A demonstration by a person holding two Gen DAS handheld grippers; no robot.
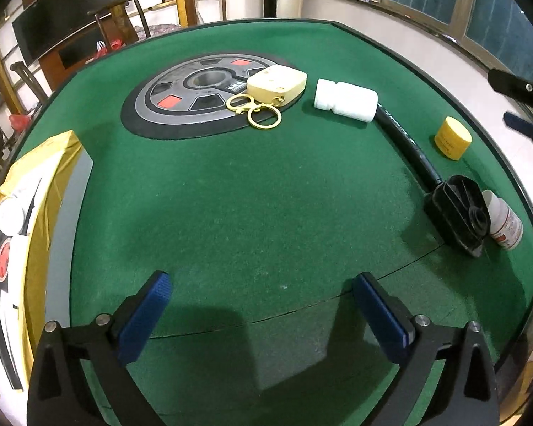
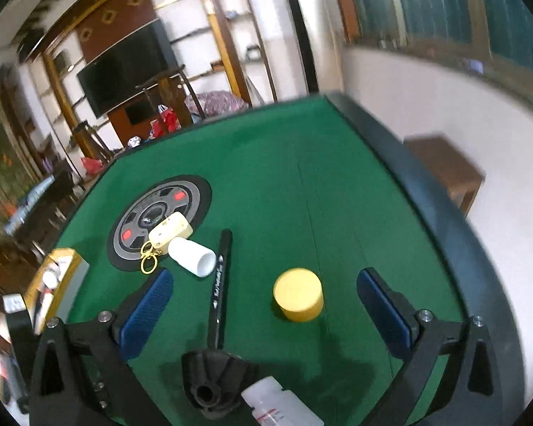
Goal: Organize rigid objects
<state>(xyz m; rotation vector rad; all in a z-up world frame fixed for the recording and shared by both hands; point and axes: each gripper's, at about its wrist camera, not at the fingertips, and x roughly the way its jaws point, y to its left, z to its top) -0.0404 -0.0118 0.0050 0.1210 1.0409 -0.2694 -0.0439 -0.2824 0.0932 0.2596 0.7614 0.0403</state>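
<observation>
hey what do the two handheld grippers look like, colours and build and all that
Both look alike. The left gripper and the right gripper each have a black angular frame with triangular cut-outs and silver round bolt heads at the pivots. Each finger carries a flat rectangular blue pad with a fine textured surface. No cables, markings or sleeves show.

Yellow jar (image 2: 298,295) upright; white bottle (image 2: 192,257) toppled beside keyfob (image 2: 170,233).

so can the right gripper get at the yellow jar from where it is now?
Probably yes. The right gripper is open, and the yellow jar stands upright between its fingers with bare felt around it. The black tool lies to one side, apart from the jar, so a short push forward should do.
</observation>
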